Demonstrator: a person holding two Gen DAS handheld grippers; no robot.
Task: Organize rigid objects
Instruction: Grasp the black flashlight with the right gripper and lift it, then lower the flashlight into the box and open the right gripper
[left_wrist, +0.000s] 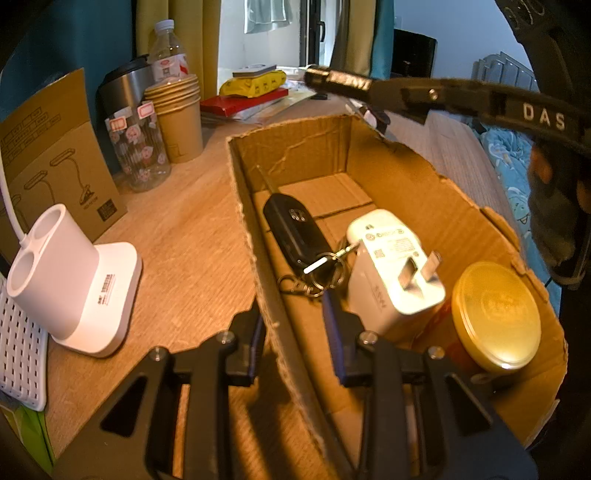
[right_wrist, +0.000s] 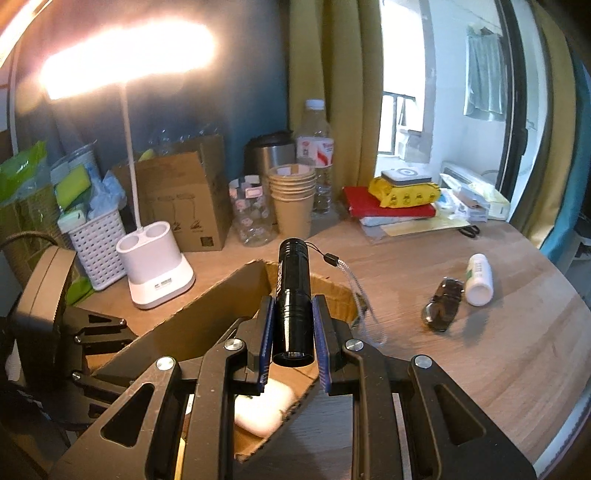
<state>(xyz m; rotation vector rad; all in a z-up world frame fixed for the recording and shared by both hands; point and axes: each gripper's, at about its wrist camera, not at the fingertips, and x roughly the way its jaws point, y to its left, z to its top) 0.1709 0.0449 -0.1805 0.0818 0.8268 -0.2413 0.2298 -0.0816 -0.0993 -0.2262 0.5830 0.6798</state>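
Black flashlight above cardboard box holding charger.

left claw: black, blue pads | right claw: black, silver screws

the right gripper clamps a black flashlight between its blue-padded fingers, lens end toward the camera, its wrist cord trailing right. below it sits an open cardboard box on the desk. a watch and white bottle lie well right.
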